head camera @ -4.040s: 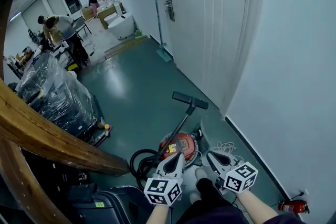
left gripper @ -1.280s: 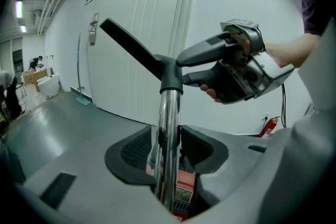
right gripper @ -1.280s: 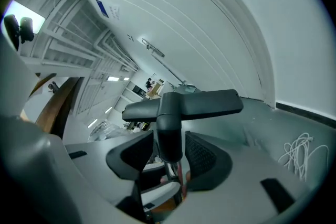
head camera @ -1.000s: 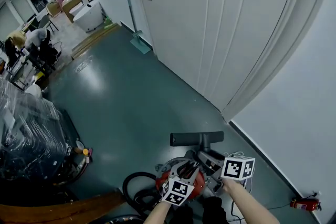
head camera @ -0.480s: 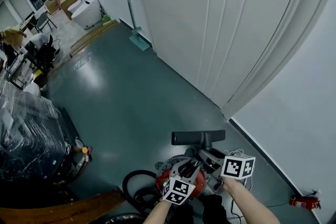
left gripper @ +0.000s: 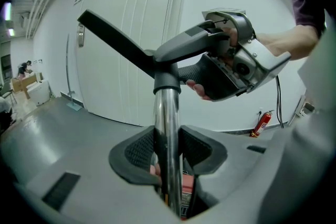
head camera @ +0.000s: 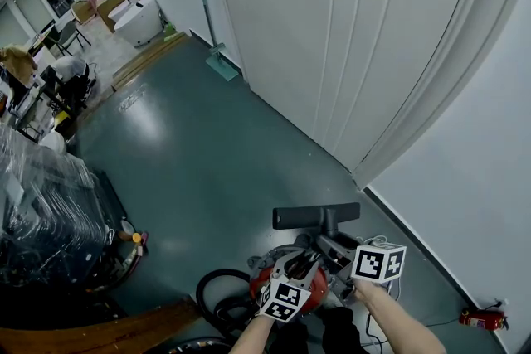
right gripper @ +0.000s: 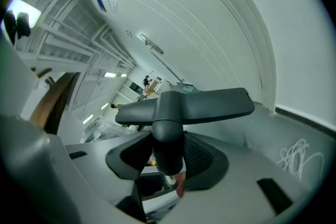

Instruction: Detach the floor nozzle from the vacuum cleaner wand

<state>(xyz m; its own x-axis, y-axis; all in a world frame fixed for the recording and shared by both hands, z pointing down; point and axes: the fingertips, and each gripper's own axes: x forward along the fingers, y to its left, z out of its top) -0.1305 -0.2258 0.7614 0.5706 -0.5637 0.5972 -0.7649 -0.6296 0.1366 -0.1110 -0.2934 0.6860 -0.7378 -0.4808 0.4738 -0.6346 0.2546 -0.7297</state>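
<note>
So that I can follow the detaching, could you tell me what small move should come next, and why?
Probably pull the right tongs away along the wand: they clamp the floor nozzle by its neck, still joined, while the left tongs have just been closing and grip the wand.

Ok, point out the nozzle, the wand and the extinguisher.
nozzle (head camera: 300, 217): head view, left half of its bar.
wand (left gripper: 167, 113): left gripper view, chrome tube below the collar.
extinguisher (head camera: 474, 317): head view, its red body.
</note>
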